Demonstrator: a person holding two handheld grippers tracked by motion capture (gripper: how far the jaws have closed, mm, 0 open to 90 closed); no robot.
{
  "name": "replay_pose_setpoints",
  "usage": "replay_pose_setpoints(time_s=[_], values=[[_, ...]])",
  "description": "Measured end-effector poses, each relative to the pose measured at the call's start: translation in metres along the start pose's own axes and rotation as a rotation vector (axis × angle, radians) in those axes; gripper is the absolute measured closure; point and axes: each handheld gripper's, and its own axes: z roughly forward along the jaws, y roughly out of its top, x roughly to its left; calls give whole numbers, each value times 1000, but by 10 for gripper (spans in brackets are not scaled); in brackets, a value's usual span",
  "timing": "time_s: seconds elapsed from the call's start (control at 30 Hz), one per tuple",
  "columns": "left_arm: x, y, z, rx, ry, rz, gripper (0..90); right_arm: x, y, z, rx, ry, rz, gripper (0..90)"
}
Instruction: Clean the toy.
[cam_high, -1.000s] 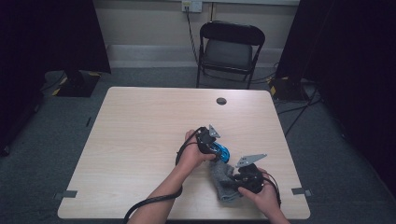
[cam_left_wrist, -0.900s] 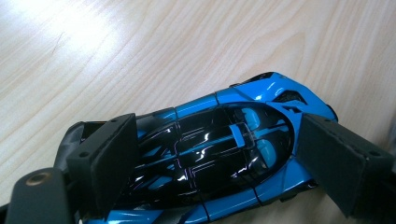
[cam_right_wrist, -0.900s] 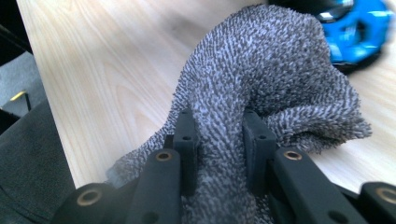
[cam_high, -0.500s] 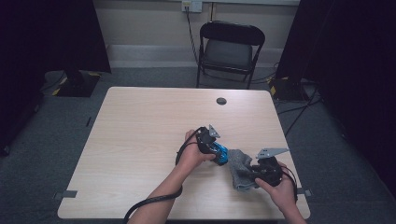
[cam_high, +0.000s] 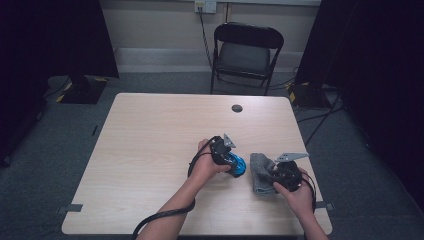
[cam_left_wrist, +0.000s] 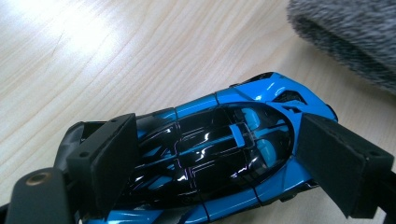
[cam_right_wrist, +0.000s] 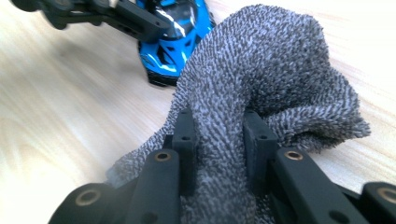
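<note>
Two grippers work over the wooden table (cam_high: 150, 150). We see the grey towel (cam_high: 259, 172) bunched near the table's front right corner, with the right gripper (cam_right_wrist: 219, 140) clamped on a fold of it. Just left of the towel sits the blue toy car (cam_left_wrist: 219, 154), on the tabletop, with the left gripper (cam_left_wrist: 233, 154) clamped across its body.

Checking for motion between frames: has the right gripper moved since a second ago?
Yes. The right gripper, shut on the grey cloth, moved toward the table's right edge.
</note>
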Motion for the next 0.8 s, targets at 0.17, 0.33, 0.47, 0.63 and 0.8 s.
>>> replay_pose_setpoints(time_s=[0.17, 0.33, 0.47, 0.63, 0.8], values=[[0, 0, 0, -4, 0, -2, 130, -3, 0, 8, 16, -17, -2, 710], [0, -1, 0, -8, -1, -1, 130, -5, -2, 16, 32, -28, 5, 708], [0, -1, 0, -8, -2, 0, 131, -6, -3, 17, 24, -21, 9, 705], [0, 0, 0, -5, -1, 1, 131, -5, -4, 21, 26, 2, 21, 705], [0, -1, 0, -9, -2, 0, 131, -4, -4, 23, 18, 22, 24, 705]])
